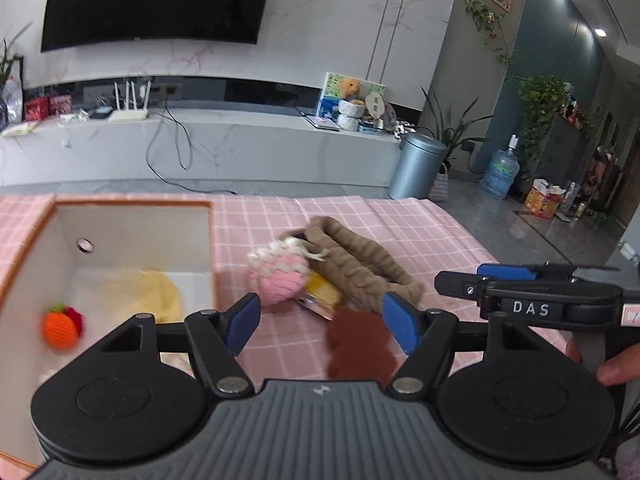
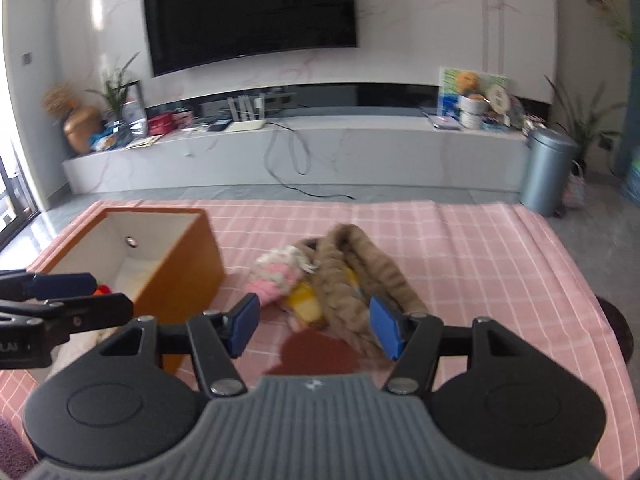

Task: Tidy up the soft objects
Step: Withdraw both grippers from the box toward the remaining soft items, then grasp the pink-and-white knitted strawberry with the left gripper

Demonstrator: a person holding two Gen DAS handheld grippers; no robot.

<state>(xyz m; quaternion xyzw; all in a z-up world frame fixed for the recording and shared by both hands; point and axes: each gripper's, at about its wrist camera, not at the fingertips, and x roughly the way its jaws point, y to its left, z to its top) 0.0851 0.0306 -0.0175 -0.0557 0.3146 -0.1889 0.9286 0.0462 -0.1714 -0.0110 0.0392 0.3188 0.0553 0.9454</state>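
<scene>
An orange box point(image 1: 212, 248) with a white inside stands at the left on a pink checked cloth point(image 1: 420, 236). In it lie an orange knitted toy point(image 1: 60, 330) and a pale yellow soft item point(image 1: 148, 292). On the cloth lie a pink and white knitted piece point(image 1: 280, 276), a yellow soft item point(image 1: 322, 292), a tan braided band point(image 1: 360, 260) and a brown plush piece point(image 1: 356, 344). My left gripper point(image 1: 320, 320) is open and empty, just in front of this pile. My right gripper point(image 2: 312, 322) is open and empty over the brown plush piece point(image 2: 316, 354) and the band point(image 2: 344, 280).
The right gripper shows at the right edge of the left wrist view point(image 1: 532, 292); the left gripper shows at the left of the right wrist view point(image 2: 60, 300), beside the box point(image 2: 180, 264). Beyond the table are a TV unit point(image 2: 300, 148) and a grey bin point(image 2: 548, 172).
</scene>
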